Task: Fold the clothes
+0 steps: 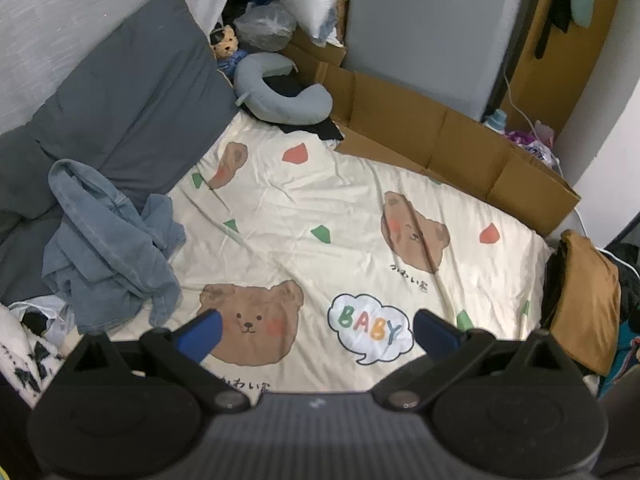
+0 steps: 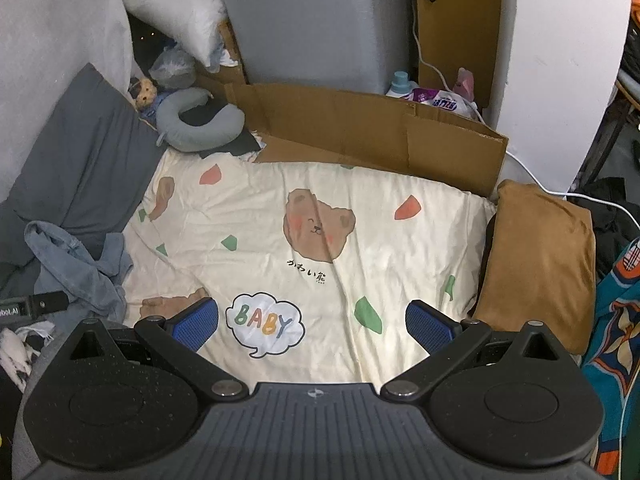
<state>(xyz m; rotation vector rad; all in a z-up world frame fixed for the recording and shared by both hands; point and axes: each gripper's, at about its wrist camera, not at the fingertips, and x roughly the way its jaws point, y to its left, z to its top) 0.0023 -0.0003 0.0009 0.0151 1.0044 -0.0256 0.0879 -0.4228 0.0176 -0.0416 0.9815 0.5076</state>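
Left wrist view: left gripper (image 1: 316, 334) and right gripper (image 2: 312, 326) are hovering wide, empty; crumpled denim garment (image 1: 108, 240) is lying at nine o'clock, brown folded garment (image 2: 536, 264) at three, leaving the bear-print sheet (image 1: 320, 200) free between for folding.

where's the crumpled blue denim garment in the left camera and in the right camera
Left wrist view: the blue denim garment lies at mid-left, against the grey pillow.
Right wrist view: it lies at the left edge, smaller, below the pillow.
Shared landmark: the BABY speech bubble on the sheet, right of the garment in both.

Crumpled blue denim garment (image 1: 108, 244), perhaps jeans, heaped at the bedsheet's (image 1: 320, 200) left edge.
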